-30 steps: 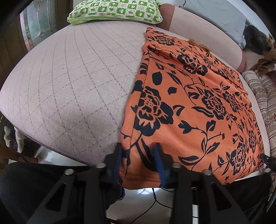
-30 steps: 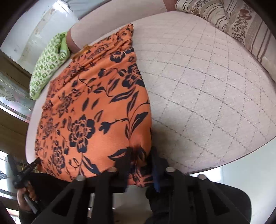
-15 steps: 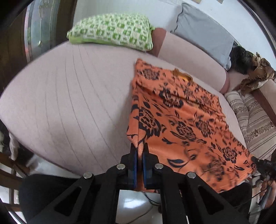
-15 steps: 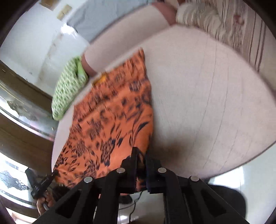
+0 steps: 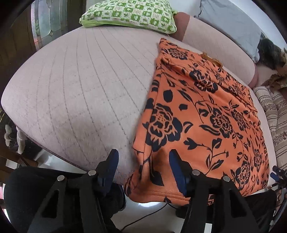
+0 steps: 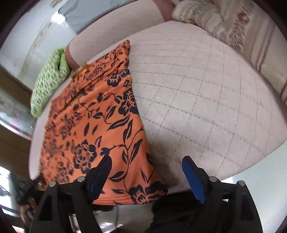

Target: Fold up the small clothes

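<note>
An orange garment with black flowers (image 5: pixel 200 114) lies spread flat on the pale quilted sofa seat (image 5: pixel 80 93), its near hem hanging over the front edge. My left gripper (image 5: pixel 143 161) is open, its jaws wide apart on either side of the garment's near left corner, holding nothing. In the right wrist view the same garment (image 6: pixel 100 121) fills the left half. My right gripper (image 6: pixel 145 168) is open and empty, astride the garment's near right corner, left finger over the cloth, right finger over bare seat.
A green patterned pillow (image 5: pixel 129 14) and a grey cushion (image 5: pixel 233 25) lie at the back of the sofa seat (image 6: pixel 206 100). A striped cushion (image 6: pixel 224 30) lies at the right end. The other gripper (image 5: pixel 278 177) shows at the garment's far corner. White floor lies below the seat edge.
Half a second ago both grippers were shut on the garment's near corners and held them lifted. Both have now opened, and the corners lie back down on the seat edge.
</note>
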{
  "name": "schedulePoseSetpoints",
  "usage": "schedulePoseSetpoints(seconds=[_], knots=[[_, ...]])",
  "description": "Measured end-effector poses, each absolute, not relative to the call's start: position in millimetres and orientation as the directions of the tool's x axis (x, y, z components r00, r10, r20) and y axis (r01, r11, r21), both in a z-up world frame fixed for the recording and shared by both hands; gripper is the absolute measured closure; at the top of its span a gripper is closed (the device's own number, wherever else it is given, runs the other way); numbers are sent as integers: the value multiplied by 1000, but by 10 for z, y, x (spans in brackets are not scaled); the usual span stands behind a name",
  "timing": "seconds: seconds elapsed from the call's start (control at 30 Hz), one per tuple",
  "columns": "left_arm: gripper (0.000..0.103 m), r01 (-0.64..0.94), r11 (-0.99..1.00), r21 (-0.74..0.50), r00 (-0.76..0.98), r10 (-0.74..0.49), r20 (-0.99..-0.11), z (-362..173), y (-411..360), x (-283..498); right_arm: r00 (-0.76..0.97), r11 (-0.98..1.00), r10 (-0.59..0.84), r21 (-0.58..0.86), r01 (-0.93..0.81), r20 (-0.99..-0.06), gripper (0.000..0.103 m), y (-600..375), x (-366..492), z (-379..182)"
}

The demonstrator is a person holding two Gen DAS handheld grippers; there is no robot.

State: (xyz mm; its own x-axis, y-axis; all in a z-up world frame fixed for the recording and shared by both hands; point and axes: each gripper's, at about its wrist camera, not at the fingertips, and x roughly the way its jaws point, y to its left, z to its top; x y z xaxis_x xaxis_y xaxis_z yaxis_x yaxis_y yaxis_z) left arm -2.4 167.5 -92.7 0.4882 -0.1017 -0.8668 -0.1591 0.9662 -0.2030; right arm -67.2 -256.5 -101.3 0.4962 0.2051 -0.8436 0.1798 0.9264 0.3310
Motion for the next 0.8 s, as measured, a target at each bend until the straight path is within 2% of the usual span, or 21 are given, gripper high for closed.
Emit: schedulePoseSetpoints(seconds=[0.07, 0.1, 0.13, 0.17, 0.2, 0.3, 0.37, 0.47, 0.53, 0.57, 0.6, 0.63, 0.67, 0.7, 0.73, 0.77, 0.8], knots=[[44, -142, 970, -199, 451, -115, -885, -1015, 1620, 11, 462, 935, 217, 319, 154, -860, 22, -2498, -597, -1068], [47, -134, 974, -185, 437, -110, -893, -1044, 1597, 32, 442, 941, 214, 305, 145, -871, 36, -2441, -572, -1127], [56, -129, 976, -178, 440, -105, -892, -1041, 1588, 16, 412, 945, 215, 294, 140, -885, 54, -2365, -561, -1199], [94, -120, 975, -186, 446, -115, -888, -1028, 1579, 11, 407, 946, 224, 298, 128, -886, 67, -2322, -572, -1204], [98, -100, 971, -216, 441, -151, -885, -1011, 1584, 27, 396, 930, 284, 352, 107, -873, 95, -2291, -590, -1208], [98, -100, 963, -250, 460, -178, -870, -942, 1611, -7, 382, 895, 361, 431, 112, -851, 95, -2304, -622, -1237], [98, -101, 959, -264, 488, -183, -853, -854, 1647, -34, 414, 832, 453, 541, 120, -790, 95, -2392, -646, -1182], [97, -105, 959, -264, 448, -191, -873, -943, 1638, 16, 465, 810, 459, 572, 131, -757, 91, -2460, -658, -1085], [90, -124, 961, -249, 427, -175, -887, -1017, 1631, 32, 424, 832, 429, 531, 157, -798, 88, -2457, -590, -1204], [78, -120, 960, -254, 430, -181, -884, -1013, 1619, 34, 400, 842, 411, 509, 177, -819, 82, -2443, -591, -1254], [59, -113, 957, -267, 434, -194, -880, -1001, 1605, 37, 377, 857, 387, 479, 191, -842, 77, -2420, -574, -1302], [52, -113, 957, -268, 440, -193, -877, -996, 1589, 35, 382, 865, 382, 471, 173, -842, 68, -2382, -582, -1301], [51, -113, 962, -250, 442, -177, -879, -1005, 1573, 38, 384, 870, 383, 468, 155, -840, 63, -2350, -583, -1285], [53, -104, 969, -226, 435, -160, -886, -1016, 1539, 51, 382, 871, 389, 470, 144, -838, 53, -2322, -578, -1274], [63, -97, 974, -206, 431, -146, -890, -1014, 1510, 64, 377, 868, 401, 478, 136, -835, 51, -2295, -567, -1271], [96, -88, 977, -193, 429, -138, -893, -1003, 1482, 80, 374, 867, 404, 480, 134, -835, 51, -2289, -552, -1260], [98, -63, 976, -208, 421, -163, -892, -990, 1469, 95, 372, 861, 415, 491, 136, -830, 69, -2295, -536, -1267]])
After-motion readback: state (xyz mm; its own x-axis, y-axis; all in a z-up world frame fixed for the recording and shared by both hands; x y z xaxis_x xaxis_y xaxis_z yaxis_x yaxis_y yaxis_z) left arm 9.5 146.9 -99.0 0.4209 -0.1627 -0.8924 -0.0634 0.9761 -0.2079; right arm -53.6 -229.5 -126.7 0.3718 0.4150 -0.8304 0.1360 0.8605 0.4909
